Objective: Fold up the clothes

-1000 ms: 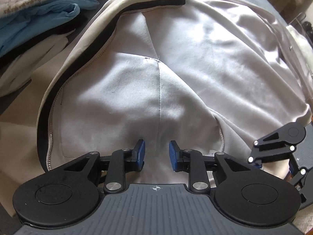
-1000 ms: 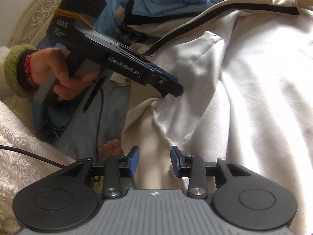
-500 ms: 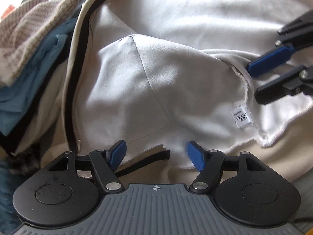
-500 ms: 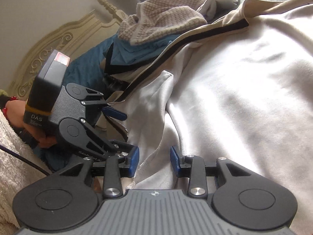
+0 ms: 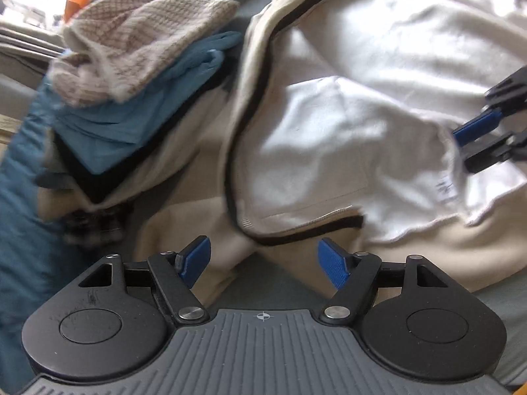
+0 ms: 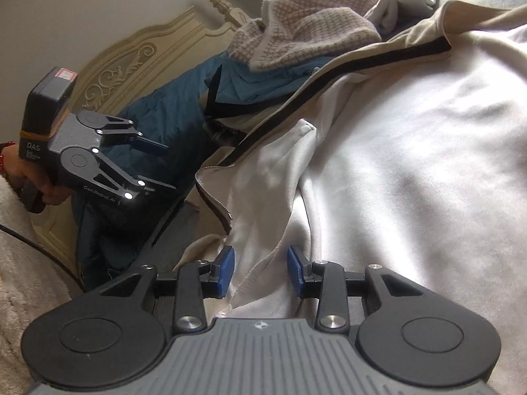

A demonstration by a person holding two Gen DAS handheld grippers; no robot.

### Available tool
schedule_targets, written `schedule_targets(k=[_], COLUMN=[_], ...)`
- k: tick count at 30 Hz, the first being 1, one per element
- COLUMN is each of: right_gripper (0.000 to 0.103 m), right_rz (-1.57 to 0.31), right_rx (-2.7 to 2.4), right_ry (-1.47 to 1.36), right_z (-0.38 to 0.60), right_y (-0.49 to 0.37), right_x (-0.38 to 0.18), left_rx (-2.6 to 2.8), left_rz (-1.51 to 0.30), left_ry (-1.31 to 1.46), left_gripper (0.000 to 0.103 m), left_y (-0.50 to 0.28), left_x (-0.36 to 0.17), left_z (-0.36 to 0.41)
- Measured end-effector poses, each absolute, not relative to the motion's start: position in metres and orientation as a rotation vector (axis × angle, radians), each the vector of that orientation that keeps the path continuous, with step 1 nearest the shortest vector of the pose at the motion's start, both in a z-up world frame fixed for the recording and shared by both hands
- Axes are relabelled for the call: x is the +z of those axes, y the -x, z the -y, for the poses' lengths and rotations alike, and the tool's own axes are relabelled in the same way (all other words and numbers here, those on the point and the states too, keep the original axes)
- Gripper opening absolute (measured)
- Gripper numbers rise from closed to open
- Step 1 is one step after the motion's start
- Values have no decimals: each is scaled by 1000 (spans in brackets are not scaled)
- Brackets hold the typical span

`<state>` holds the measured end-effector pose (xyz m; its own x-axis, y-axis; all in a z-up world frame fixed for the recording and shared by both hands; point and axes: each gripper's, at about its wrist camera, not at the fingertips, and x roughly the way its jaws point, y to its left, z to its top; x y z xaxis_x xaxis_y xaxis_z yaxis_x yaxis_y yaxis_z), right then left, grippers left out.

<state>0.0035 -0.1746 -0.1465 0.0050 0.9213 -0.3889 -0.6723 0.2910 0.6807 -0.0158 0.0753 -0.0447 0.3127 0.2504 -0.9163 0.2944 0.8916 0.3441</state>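
Cream zip jacket (image 5: pixel 346 125) lies spread beside stacked folded clothes (image 5: pixel 138 65).

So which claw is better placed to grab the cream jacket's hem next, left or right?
Right, probably. The right claw already straddles the cream jacket hem, cloth between its open pads. The left claw, jaws just opened, hangs apart and empty over the jacket's near edge.

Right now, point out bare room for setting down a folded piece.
Bare grey bedding shows only as a small patch below the cream jacket's black-trimmed hem. Leftward is crowded: the knit sweater and blue garments are piled.
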Motion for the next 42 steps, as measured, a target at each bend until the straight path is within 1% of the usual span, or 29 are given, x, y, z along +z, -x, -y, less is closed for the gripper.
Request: schedule_targets(k=[5, 7, 10, 12, 15, 17, 18, 20, 22, 23, 25, 26, 27, 29, 30, 31, 32, 34, 36, 37, 38, 42], right_gripper=[39, 40, 41, 42, 42, 42, 42, 42, 43, 43, 43, 43, 43, 44, 47, 54, 60, 60, 60, 60, 59, 59], right_rz=[-837, -855, -917, -981, -1038, -1019, -997, -959, -944, -939, -944, -946, -951, -960, -961, -954, -945, -927, -954, -968, -981, -1031], right_rx=[1309, 1321, 1339, 1310, 1159, 1093, 1073, 1056, 1053, 1052, 1049, 1041, 1031, 1009, 1001, 1000, 1003, 1017, 978, 958, 938, 836], right_ry=[-279, -204, -91, -65, 4, 103, 164, 273, 347, 375, 398, 408, 415, 429, 438, 449, 467, 523, 573, 598, 623, 711], right_z=[172, 161, 134, 117, 93, 81, 75, 63, 51, 45, 37, 33, 31, 24, 20, 15, 10, 4, 6, 6, 7, 14], right_y=[21, 37, 66, 81, 100, 115, 123, 135, 139, 141, 142, 142, 142, 142, 143, 146, 149, 156, 159, 161, 162, 165], right_x=[-117, -103, -91, -94, -105, -106, -106, -103, -100, -99, -98, -98, -99, -104, -105, -106, -105, -103, -99, -97, -95, -71], left_rx=[-217, -273, -366, -390, -394, -380, -372, -354, -340, -330, -314, -315, -319, -332, -341, -348, -352, -363, -387, -402, -411, -439], left_rz=[-1254, -1249, -1186, -1138, -1047, -990, -962, -922, -901, -900, -900, -902, -905, -899, -892, -886, -882, -877, -872, -870, -868, -853], left_ry=[-249, -170, -133, -146, -163, -142, -112, -18, 125, 202, 333, 368, 397, 400, 393, 397, 407, 421, 449, 473, 494, 519], left_gripper=[73, 73, 73, 72, 66, 51, 48, 31, 20, 18, 18, 20, 20, 28, 31, 37, 41, 44, 50, 57, 60, 60], left_y=[34, 46, 72, 83, 98, 103, 105, 108, 111, 112, 114, 115, 115, 114, 114, 113, 111, 108, 105, 104, 104, 106], left_x=[-65, -74, -89, -101, -115, -119, -121, -121, -121, -123, -127, -130, -133, -135, -134, -134, -135, -138, -140, -142, -143, -146], left_z=[-94, -102, -112, -118, -127, -136, -142, -156, -177, -187, -204, -208, -211, -209, -208, -207, -206, -206, -209, -211, -213, -218])
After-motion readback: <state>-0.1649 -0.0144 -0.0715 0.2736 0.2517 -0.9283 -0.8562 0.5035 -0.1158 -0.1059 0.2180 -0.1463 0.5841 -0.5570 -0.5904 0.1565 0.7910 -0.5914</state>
